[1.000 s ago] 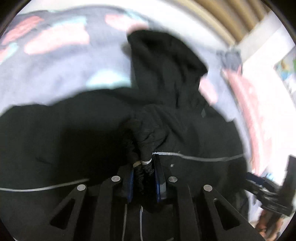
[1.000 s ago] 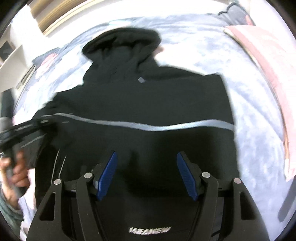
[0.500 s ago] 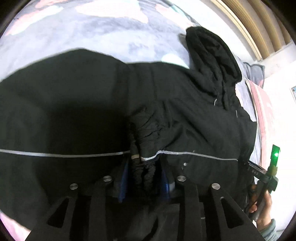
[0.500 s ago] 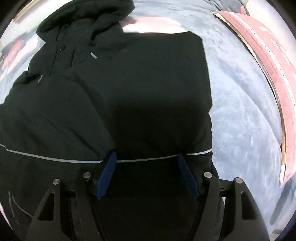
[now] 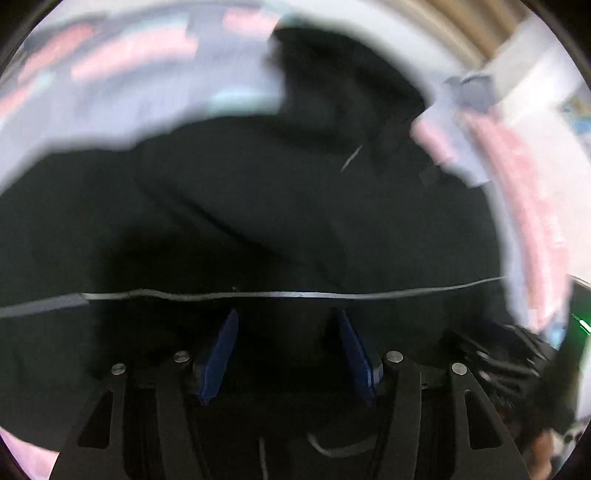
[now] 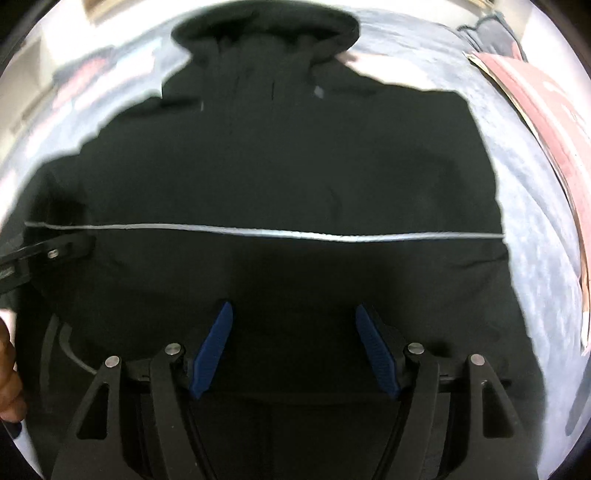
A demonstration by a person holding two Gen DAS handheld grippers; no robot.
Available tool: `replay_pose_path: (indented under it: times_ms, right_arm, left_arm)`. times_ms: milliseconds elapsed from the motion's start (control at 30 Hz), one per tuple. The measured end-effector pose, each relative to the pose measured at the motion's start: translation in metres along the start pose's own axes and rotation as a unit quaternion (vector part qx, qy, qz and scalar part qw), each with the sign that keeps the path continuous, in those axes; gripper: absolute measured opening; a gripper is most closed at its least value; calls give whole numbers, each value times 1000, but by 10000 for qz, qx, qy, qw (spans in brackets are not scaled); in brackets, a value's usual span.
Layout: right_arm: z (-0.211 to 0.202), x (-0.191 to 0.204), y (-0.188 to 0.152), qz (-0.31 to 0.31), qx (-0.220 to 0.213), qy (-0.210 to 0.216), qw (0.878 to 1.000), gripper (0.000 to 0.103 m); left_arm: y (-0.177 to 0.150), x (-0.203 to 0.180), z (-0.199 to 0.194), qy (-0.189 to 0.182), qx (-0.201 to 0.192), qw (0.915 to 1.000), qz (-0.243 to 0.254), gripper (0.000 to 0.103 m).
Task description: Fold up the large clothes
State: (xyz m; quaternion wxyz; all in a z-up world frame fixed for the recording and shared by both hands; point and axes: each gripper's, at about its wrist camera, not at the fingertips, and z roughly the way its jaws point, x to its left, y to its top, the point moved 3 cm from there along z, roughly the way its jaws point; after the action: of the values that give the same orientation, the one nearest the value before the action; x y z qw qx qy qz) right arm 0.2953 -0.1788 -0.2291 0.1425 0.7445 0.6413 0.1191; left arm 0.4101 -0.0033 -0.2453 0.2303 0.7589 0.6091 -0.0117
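A large black hooded jacket [image 6: 295, 166] with a thin grey reflective stripe [image 6: 332, 236] lies spread flat on a grey bedspread [image 6: 524, 192], hood [image 6: 266, 33] at the far end. It also fills the blurred left wrist view [image 5: 258, 206], with both sleeves folded in over the body. My left gripper [image 5: 286, 332] is open and empty just above the jacket's lower part. My right gripper [image 6: 293, 325] is open and empty over the jacket below the stripe. The left gripper's body shows at the left edge of the right wrist view [image 6: 44, 254].
A pink blanket or mat [image 6: 546, 122] lies along the right side of the bed. The bedspread has pink and teal patches [image 5: 129, 59]. A wall and wooden slats [image 5: 461, 26] stand behind the bed. The other hand-held gripper [image 5: 517, 354] shows at the right.
My left gripper has let go of the bunched sleeve cuff and opened; the sleeve now lies on the jacket. Both grippers have pulled back from the jacket.
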Motion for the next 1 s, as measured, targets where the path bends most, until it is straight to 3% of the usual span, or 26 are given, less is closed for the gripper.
replay_pose_path:
  times_ms: [167, 333, 533, 600, 667, 767, 833, 1000]
  right_arm:
    - [6, -4, 7, 107, 168, 45, 9998, 74]
    - [-13, -4, 12, 305, 465, 74, 9984, 74]
    - [-48, 12, -1, 568, 570, 252, 9964, 74]
    - [-55, 20, -3, 604, 606, 299, 9959, 74]
    - [-66, 25, -5, 543, 629, 290, 9961, 75]
    - [-77, 47, -18, 399, 609, 227, 9971, 74]
    - [-81, 61, -21, 244, 578, 150, 9979, 75]
    - [-82, 85, -14, 110, 607, 97, 9981, 74]
  left_arm:
    - [-1, -9, 3, 282, 20, 9993, 236, 58]
    - [-14, 10, -59, 3, -200, 9998, -24, 58]
    - [-49, 112, -147, 473, -639, 9929, -880, 58]
    - [-61, 160, -171, 694, -769, 9854, -1350, 58]
    - [-74, 222, -200, 879, -995, 9713, -1975, 58]
    - [-90, 304, -237, 912, -1421, 9428, -2873, 58]
    - [-100, 352, -257, 966, -1736, 9259, -3212, 58]
    - [-108, 421, -247, 900, -1575, 9146, -3615, 58]
